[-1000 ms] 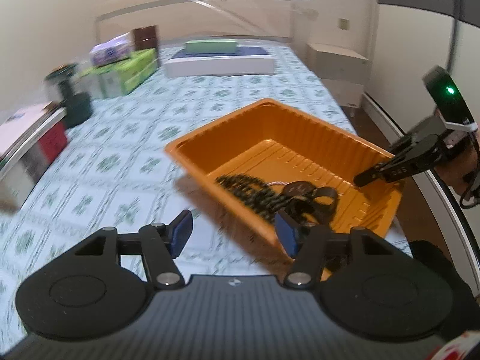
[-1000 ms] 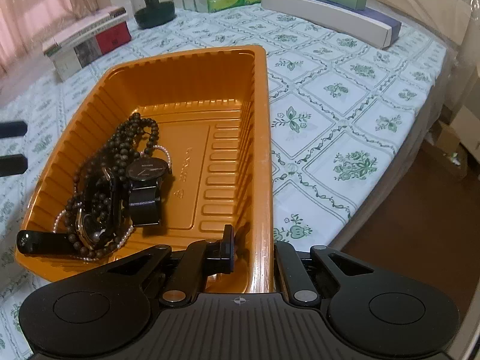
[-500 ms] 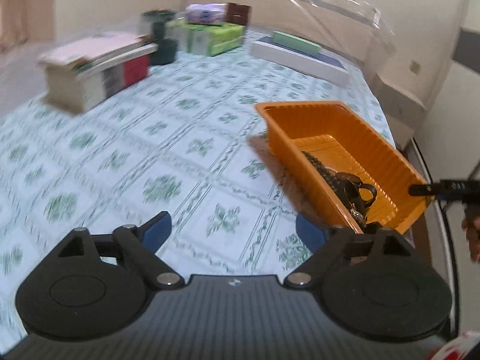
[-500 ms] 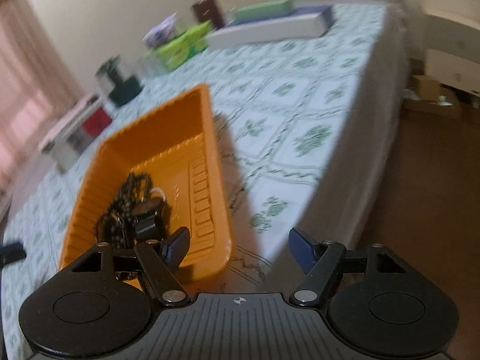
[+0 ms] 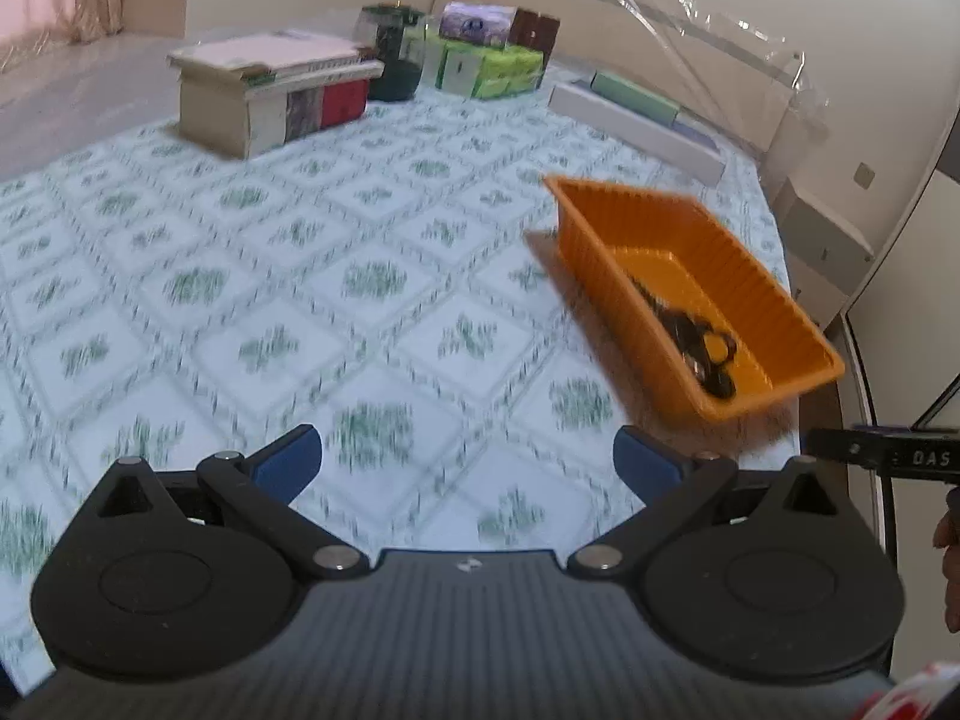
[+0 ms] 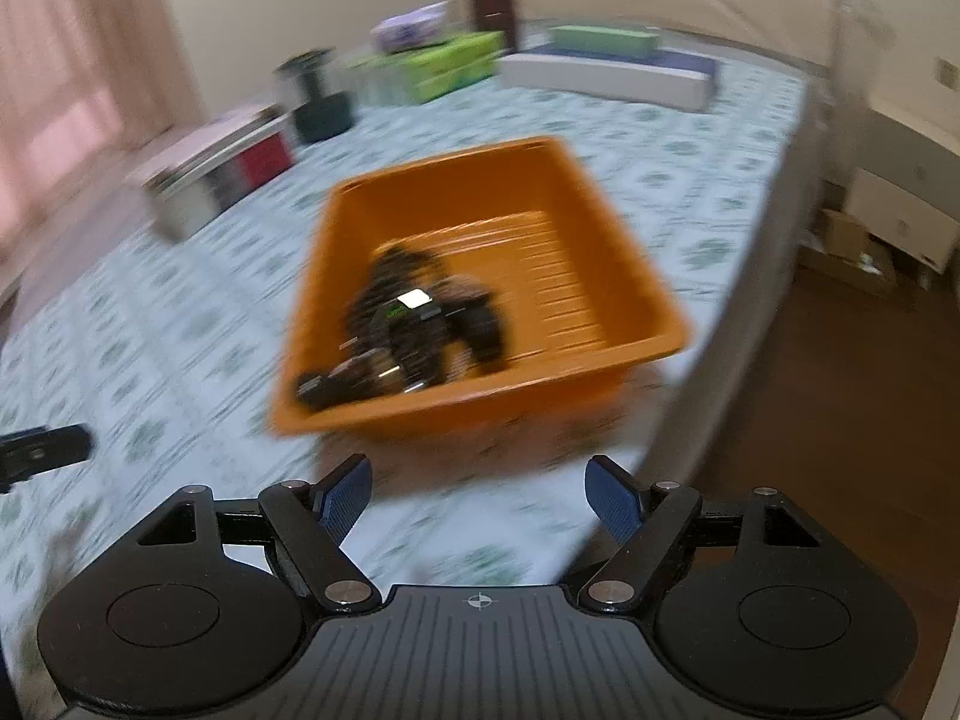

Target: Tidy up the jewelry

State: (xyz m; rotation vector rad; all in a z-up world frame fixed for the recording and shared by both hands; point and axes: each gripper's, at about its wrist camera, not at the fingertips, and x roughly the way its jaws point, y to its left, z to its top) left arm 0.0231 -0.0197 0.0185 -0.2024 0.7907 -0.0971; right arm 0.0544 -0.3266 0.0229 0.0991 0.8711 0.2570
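Two claws hang wide apart and empty, both short of the orange tray. That tray sits near the edge of the table, which wears a green-patterned cloth, and the jewelry lies heaped in the tray's near end: dark beads tangled with what looks like a watch, though blur hides the details. From the right claw the tray lies straight ahead and close, its long axis running away from the claw toward the far boxes. From the left claw the tray sits off to the right and farther away. Judged from this, the right claw is nearer and better lined up, and could reach over the tray's near wall for the heap.
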